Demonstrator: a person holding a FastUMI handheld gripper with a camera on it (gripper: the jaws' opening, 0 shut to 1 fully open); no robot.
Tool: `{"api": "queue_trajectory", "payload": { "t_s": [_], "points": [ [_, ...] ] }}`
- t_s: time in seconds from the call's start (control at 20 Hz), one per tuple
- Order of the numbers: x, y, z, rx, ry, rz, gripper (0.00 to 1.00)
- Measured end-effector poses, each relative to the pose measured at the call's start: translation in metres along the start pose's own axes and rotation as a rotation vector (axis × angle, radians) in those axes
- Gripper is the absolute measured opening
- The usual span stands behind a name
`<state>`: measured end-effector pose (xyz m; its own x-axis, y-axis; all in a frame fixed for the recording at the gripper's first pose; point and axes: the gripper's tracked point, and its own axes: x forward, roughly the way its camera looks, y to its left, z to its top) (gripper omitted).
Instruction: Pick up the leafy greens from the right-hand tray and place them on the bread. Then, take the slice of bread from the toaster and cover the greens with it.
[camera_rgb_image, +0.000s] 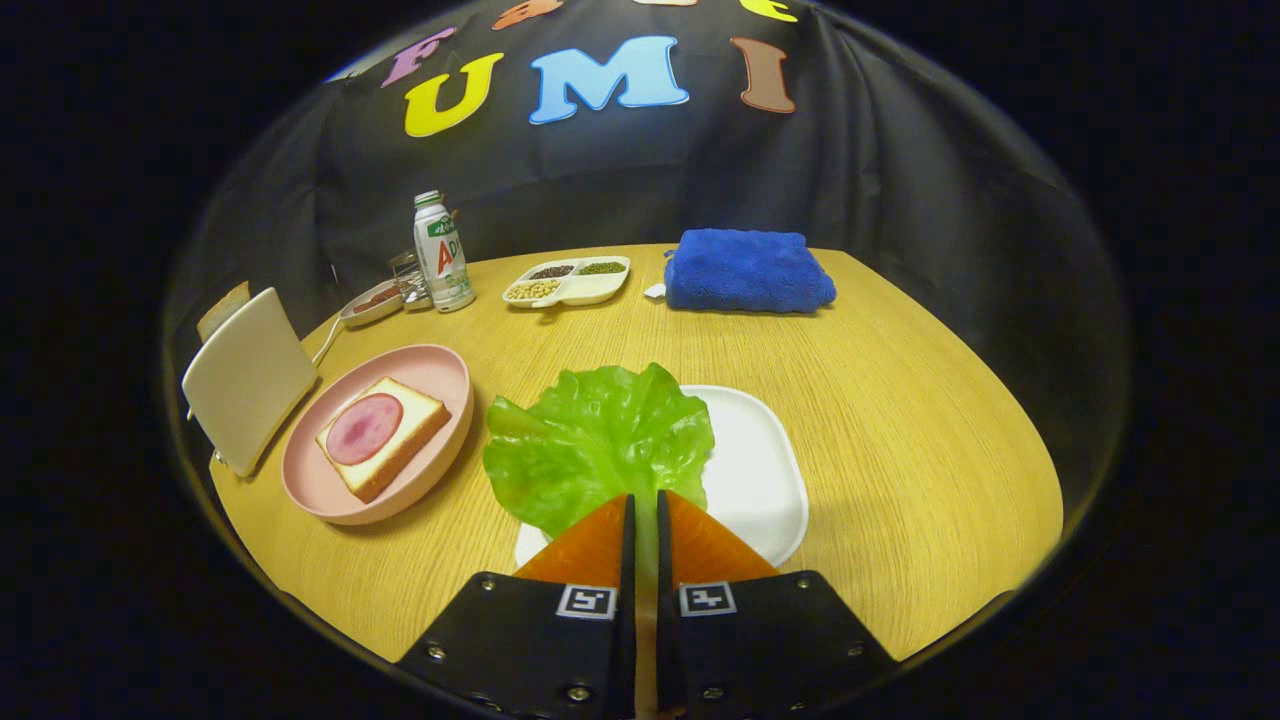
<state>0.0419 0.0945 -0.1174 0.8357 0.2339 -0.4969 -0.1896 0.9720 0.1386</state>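
Gripper view: we saw the gripper (643, 497) with its two fingers drawn almost together, a thin strip of the leafy greens (598, 443) clamped between them. The leaf's near edge was hidden behind the fingers, so we could not make out how deep the grasp went. The leaf spread over the left part of the white tray (752, 470), overhanging its left edge above the wooden table (900, 400); whether it rested on the tray or hung just above it we could not tell. Left of the tray stood a pink plate (375, 432) bearing a slice of bread (383, 436) topped with a round pink slice of meat (363, 428). At the table's left edge stood the toaster (248, 378), tilted by the lens, with a corner of a second bread slice (223, 310) showing above it and the rest concealed. Toward the far edge we noted a bottle (442, 251), a small jar (409, 279) partly hidden beside it, a small dish (370, 301) of unclear contents, a divided tray (567, 281) of grains, and a folded blue towel (748, 270).
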Motion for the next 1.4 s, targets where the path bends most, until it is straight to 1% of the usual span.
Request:
{"api": "queue_trajectory", "payload": {
  "t_s": [0.05,0.1,0.15,0.3,0.45,0.7,0.95,1.15,1.4],
  "points": [
    [0.002,0.002,0.004,0.027,-0.035,0.008,0.09],
    [0.005,0.005,0.004,0.047,-0.031,0.021,0.0],
    [-0.002,0.005,0.005,0.065,-0.05,0.026,0.0],
    [-0.012,0.014,0.02,0.136,-0.101,0.085,0.0],
    [-0.023,0.024,0.038,0.147,-0.151,0.118,0.0],
    [-0.04,0.064,0.072,0.182,-0.223,0.235,0.0],
    [-0.041,0.108,0.09,0.144,-0.237,0.319,0.0],
    [-0.035,0.145,0.086,0.103,-0.208,0.38,0.0],
    [-0.024,0.174,0.07,0.05,-0.162,0.397,0.0]
  ]
}}
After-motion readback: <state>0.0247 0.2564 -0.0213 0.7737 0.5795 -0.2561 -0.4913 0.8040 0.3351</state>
